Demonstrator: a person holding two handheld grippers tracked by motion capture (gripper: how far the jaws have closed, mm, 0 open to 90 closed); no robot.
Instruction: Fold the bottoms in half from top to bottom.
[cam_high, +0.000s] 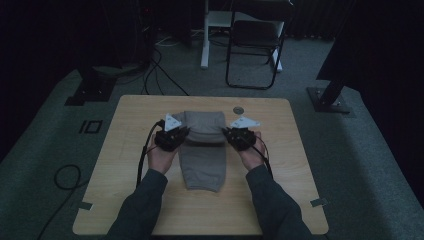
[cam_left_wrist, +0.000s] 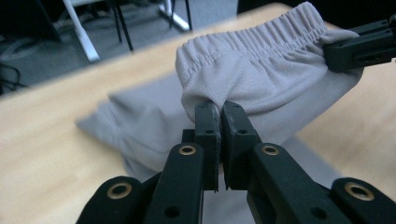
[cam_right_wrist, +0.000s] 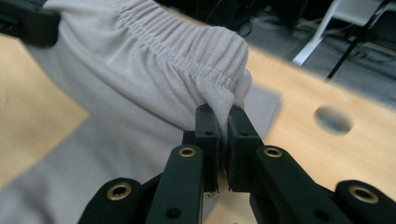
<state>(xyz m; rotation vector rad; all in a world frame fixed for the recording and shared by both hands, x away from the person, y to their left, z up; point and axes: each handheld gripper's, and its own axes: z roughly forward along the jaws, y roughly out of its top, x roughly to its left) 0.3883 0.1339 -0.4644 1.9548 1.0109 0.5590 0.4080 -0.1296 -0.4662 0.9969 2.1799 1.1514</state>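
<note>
The high view is dim: the jaws of both grippers are lost in shadow against the cloth, and the small round grey spot on the table at 1 o'clock from the garment cannot be made out. In the right gripper view it is blurred. The person's sleeves are cut off at the bottom edge.

The left gripper is clamped on the grey garment near its elastic waistband, at the garment's 9 o'clock edge; its own view shows the pads pressed together on a pinch of fabric. The right gripper is clamped likewise at 3 o'clock, fabric pinched between its closed jaws. The waistband end is lifted between them; the lower part lies on the table toward 6 o'clock.
</note>
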